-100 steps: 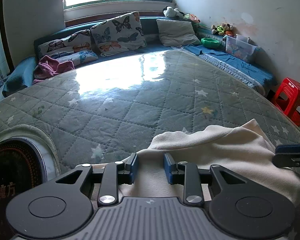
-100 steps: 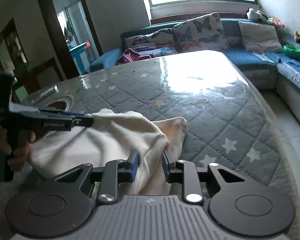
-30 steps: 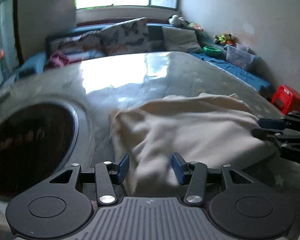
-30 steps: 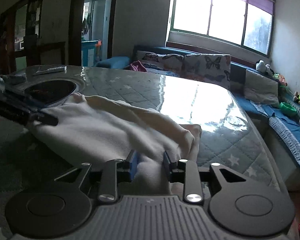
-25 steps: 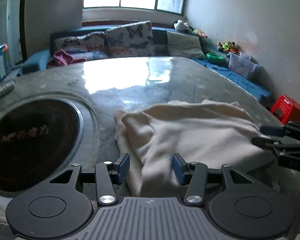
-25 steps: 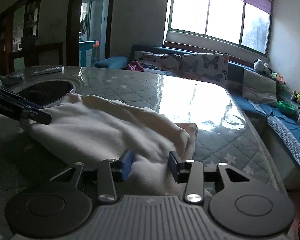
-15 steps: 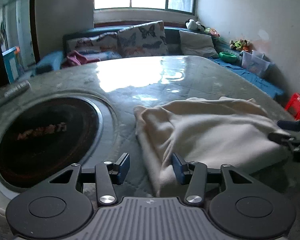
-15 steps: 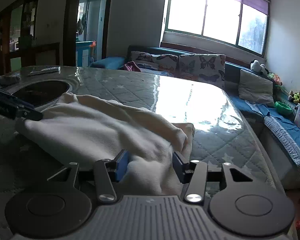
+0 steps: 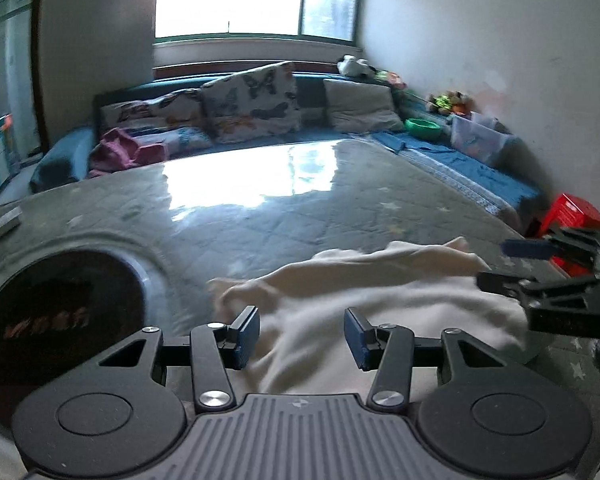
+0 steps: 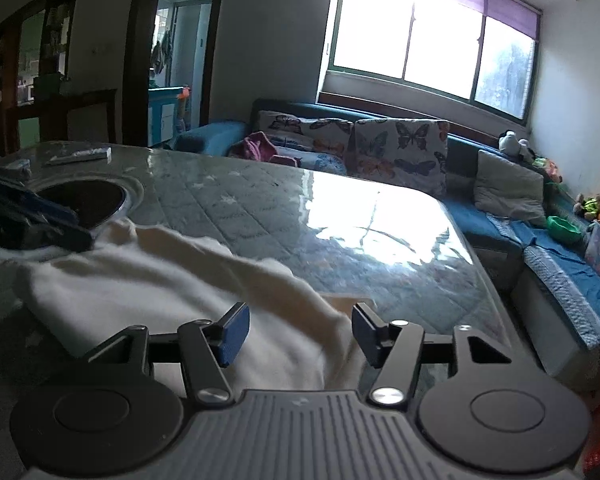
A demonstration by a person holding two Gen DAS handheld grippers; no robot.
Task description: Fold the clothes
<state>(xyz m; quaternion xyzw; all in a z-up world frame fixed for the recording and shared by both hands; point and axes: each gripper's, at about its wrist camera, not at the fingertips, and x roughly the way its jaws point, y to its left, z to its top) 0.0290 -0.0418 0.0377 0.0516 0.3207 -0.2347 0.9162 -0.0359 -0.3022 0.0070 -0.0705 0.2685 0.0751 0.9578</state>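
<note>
A cream garment (image 9: 400, 300) lies bunched and partly folded on the quilted grey-green table top (image 9: 284, 208). It also shows in the right wrist view (image 10: 172, 292). My left gripper (image 9: 302, 336) is open, its jaws apart above the garment's left end, holding nothing. My right gripper (image 10: 300, 332) is open over the garment's right end, empty. The right gripper shows at the right of the left wrist view (image 9: 540, 268). The left gripper shows at the left edge of the right wrist view (image 10: 32, 224).
A round dark inset (image 9: 56, 320) sits in the table at the left. A sofa with butterfly cushions (image 9: 252, 104) runs along the far side under the window. A red stool (image 9: 572, 216) stands at the right. A flat box (image 10: 80, 156) lies on the table's far left.
Both grippers were shut on the garment, then opened and let it drop onto the table. Both have since drawn back a little and the garment has settled flatter.
</note>
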